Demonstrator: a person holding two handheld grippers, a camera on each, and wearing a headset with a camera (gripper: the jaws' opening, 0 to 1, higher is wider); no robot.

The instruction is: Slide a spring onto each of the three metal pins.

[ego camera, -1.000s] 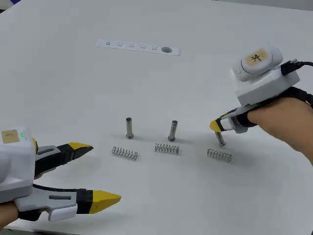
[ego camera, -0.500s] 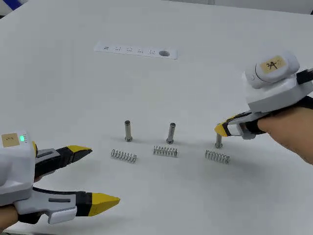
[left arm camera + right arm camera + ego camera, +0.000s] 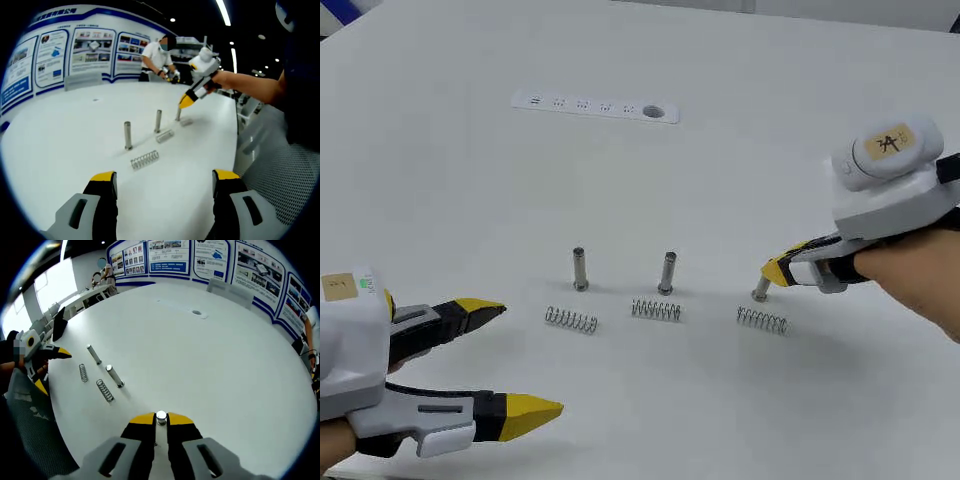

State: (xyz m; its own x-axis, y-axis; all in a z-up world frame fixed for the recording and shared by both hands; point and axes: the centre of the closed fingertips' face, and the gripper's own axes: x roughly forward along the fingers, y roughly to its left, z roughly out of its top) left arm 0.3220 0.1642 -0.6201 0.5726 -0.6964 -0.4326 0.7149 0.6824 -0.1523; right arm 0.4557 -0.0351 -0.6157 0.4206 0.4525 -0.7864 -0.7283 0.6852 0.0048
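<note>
Three short metal pins are on the white table. The left pin (image 3: 579, 269) and middle pin (image 3: 667, 272) stand upright. The right pin (image 3: 760, 290) leans, its head between the tips of my right gripper (image 3: 776, 270). In the right gripper view the jaws of that gripper (image 3: 161, 419) are closed on the pin head (image 3: 161, 415). A spring lies in front of each pin: left spring (image 3: 570, 319), middle spring (image 3: 656, 310), right spring (image 3: 761, 320). My left gripper (image 3: 532, 357) is wide open and holds nothing, near the table's front left, pointing at the row (image 3: 164, 176).
A white power strip (image 3: 595, 105) lies at the far side of the table. The table's front edge runs just under the left gripper. A person (image 3: 157, 55) stands in the background beyond the table.
My right hand has drawn a little to the right while its tips stay at the right pin, which now leans. The left gripper has barely moved.
</note>
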